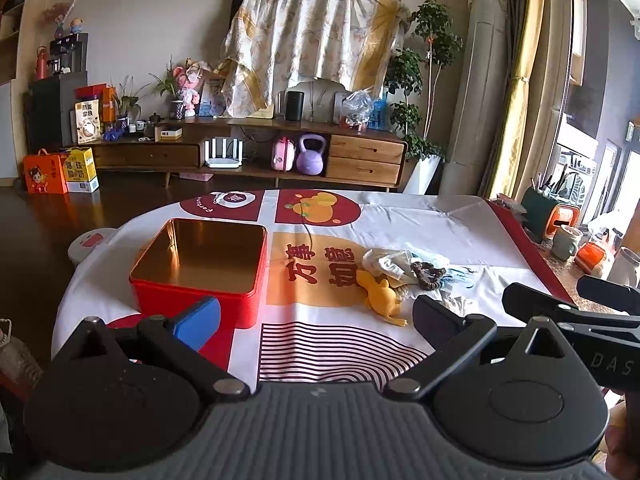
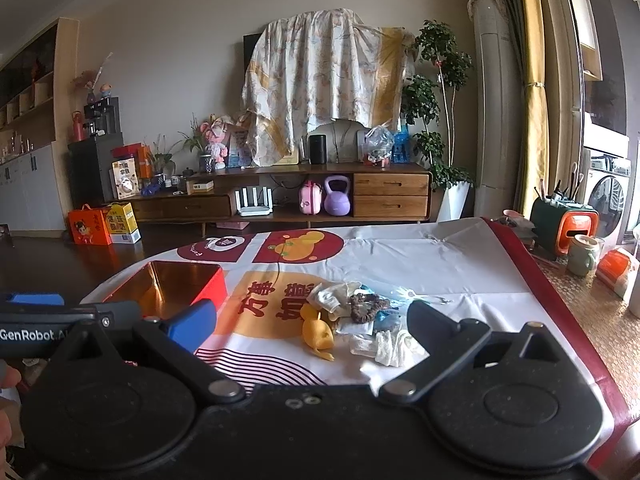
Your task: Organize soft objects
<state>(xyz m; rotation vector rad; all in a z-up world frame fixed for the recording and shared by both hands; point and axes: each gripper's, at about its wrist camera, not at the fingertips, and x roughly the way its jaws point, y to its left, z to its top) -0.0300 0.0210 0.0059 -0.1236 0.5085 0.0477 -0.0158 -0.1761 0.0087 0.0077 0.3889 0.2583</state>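
Yellow rubbery duck-shaped toy (image 2: 316,334) lies at the near edge of my heap of pale crumpled cloths and a brown scrunchie (image 2: 366,307), mid-table on the printed cloth. All look light and limp — I'd pinch a fold or the toy's body. Red square tin with gold lining (image 1: 200,268) sits empty, left of the heap. Left tongs (image 1: 316,316) and right tongs (image 2: 310,322) — both spread, holding nothing.

Mid-frame right of my view, a heap of soft bits (image 1: 404,276) (yellow toy, brown scrunchie, white cloths); left, the open red tin (image 1: 200,268), bare inside.
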